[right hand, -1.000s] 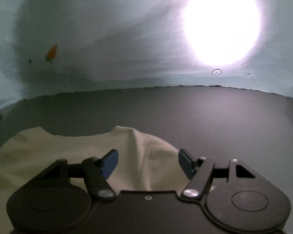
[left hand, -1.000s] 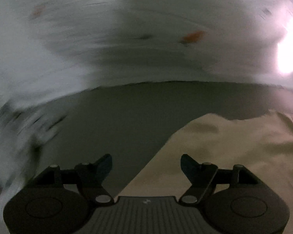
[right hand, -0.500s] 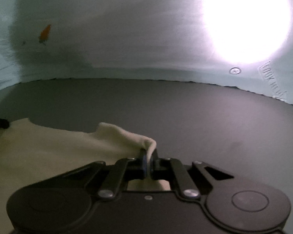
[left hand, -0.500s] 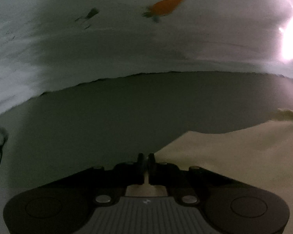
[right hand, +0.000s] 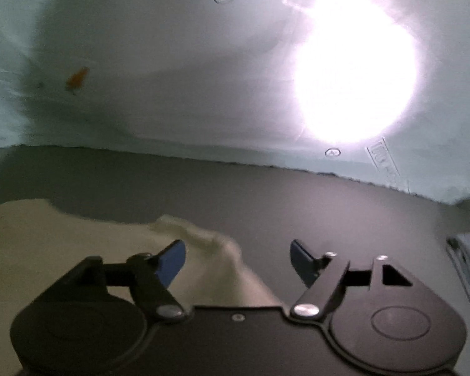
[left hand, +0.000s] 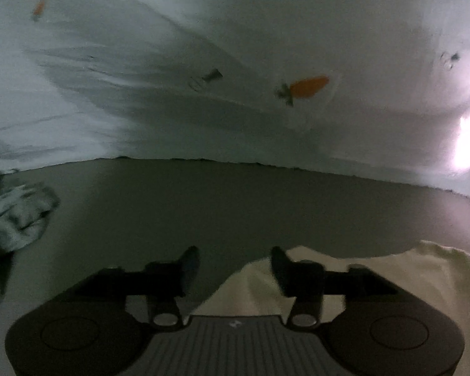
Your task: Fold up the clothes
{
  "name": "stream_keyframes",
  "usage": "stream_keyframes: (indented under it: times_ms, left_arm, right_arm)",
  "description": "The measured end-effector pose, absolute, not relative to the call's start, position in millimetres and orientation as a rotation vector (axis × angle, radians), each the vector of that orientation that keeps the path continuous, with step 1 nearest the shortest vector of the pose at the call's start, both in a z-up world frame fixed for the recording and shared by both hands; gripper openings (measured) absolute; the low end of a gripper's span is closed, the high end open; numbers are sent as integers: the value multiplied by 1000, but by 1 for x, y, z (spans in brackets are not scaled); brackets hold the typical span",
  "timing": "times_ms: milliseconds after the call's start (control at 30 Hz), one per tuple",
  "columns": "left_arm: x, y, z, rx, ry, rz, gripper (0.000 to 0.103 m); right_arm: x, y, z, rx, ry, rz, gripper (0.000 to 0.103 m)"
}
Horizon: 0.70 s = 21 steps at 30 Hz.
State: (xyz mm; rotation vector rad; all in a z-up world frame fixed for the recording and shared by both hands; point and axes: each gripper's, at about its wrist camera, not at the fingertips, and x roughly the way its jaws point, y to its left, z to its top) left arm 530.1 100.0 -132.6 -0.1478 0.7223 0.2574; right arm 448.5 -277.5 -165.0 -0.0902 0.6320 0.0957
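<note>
Label writing too blurred

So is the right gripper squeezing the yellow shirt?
No, the right gripper has its jaws apart and opening, and the shirt lies loose on the table without either pad pressing it.

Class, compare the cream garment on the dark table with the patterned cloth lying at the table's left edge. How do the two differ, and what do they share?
The cream garment is one plain pale colour; the patterned cloth is mottled grey and white. The cream garment lies spread fairly flat with a raised corner; the patterned cloth is crumpled in a heap. The cream garment lies under the left gripper, whose jaws are opening; the patterned cloth sits off to the side. Both rest on the dark table, ungripped.
</note>
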Motion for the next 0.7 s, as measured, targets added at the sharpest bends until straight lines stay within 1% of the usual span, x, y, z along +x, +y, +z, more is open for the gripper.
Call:
stream_keyframes:
  times_ms: [33, 100, 133, 367, 600, 667, 700]
  left_arm:
    - [515, 98, -129, -161, 719, 268, 66]
    - [481, 90, -126, -190, 725, 286, 67]
    - [463, 85, -127, -206, 733, 296, 68]
    - [355, 40, -159, -233, 858, 338, 68]
    - [277, 19, -189, -264, 954, 426, 69]
    - [260, 13, -191, -251, 945, 438, 73]
    - [255, 11, -191, -246, 944, 440, 77]
  right_arm:
    - [431, -274, -164, -79, 634, 103, 77]
    - [397, -269, -166, -50, 648, 115, 84]
    - [381, -267, -168, -34, 659, 120, 86]
    - [299, -272, -195, 68, 793, 137, 86]
    - [251, -293, -205, 35, 858, 126, 86]
    - [236, -297, -210, 26, 870, 137, 87]
    - [231, -295, -212, 7, 868, 141, 89]
